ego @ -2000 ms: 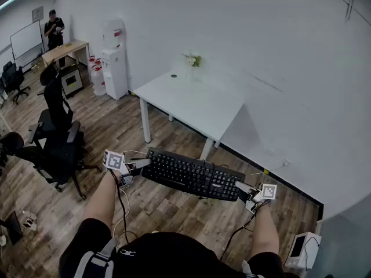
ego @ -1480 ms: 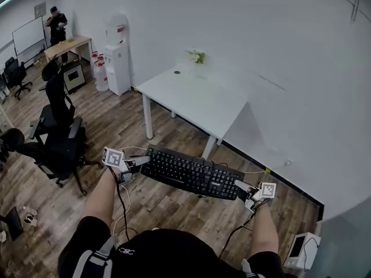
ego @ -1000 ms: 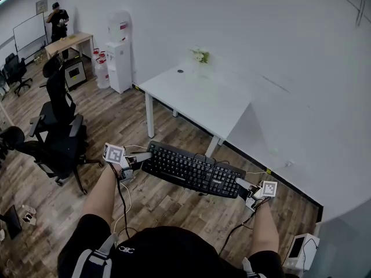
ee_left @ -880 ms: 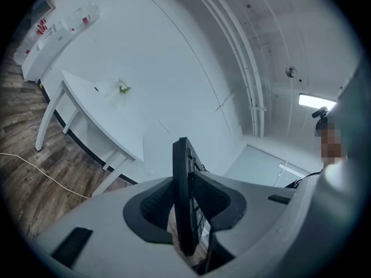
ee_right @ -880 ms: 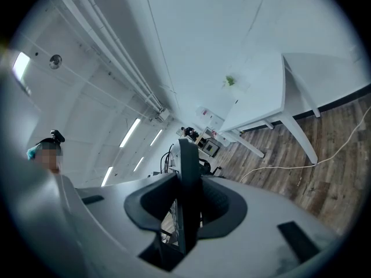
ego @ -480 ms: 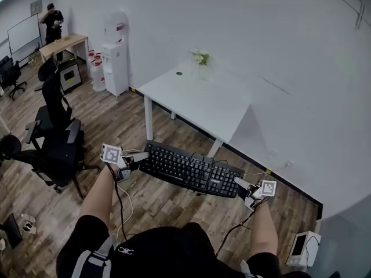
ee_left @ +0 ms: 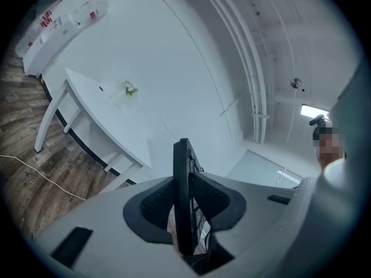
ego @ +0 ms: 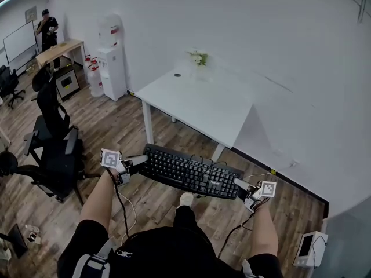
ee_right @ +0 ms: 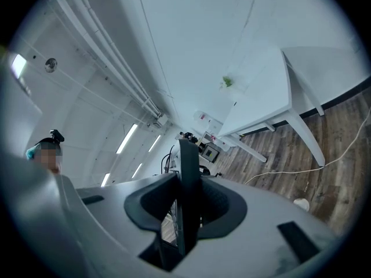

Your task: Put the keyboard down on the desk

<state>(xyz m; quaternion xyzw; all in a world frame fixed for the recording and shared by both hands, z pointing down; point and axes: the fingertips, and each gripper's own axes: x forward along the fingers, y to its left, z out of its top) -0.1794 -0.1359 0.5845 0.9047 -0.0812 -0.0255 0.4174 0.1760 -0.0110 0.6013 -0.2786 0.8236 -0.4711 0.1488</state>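
I carry a black keyboard [ego: 191,171] in the air above the wooden floor, short of the white desk [ego: 203,100]. My left gripper [ego: 137,161] is shut on the keyboard's left end, and my right gripper [ego: 239,188] is shut on its right end. In the left gripper view the keyboard [ee_left: 184,196] stands edge-on between the dark pads, and the desk [ee_left: 110,117] lies ahead at the left. In the right gripper view the keyboard's edge [ee_right: 188,193] is likewise clamped, with the desk [ee_right: 266,100] at the upper right.
A small plant [ego: 198,58] stands at the desk's far edge by the white wall. A black office chair [ego: 55,143] is at the left, a water dispenser [ego: 109,57] behind it, a person [ego: 46,30] at the far left. A white device [ego: 307,249] lies on the floor at right.
The desk has come a little nearer and lower in the head view as I walk toward it. My foot now shows under the keyboard. Both grips are unchanged.
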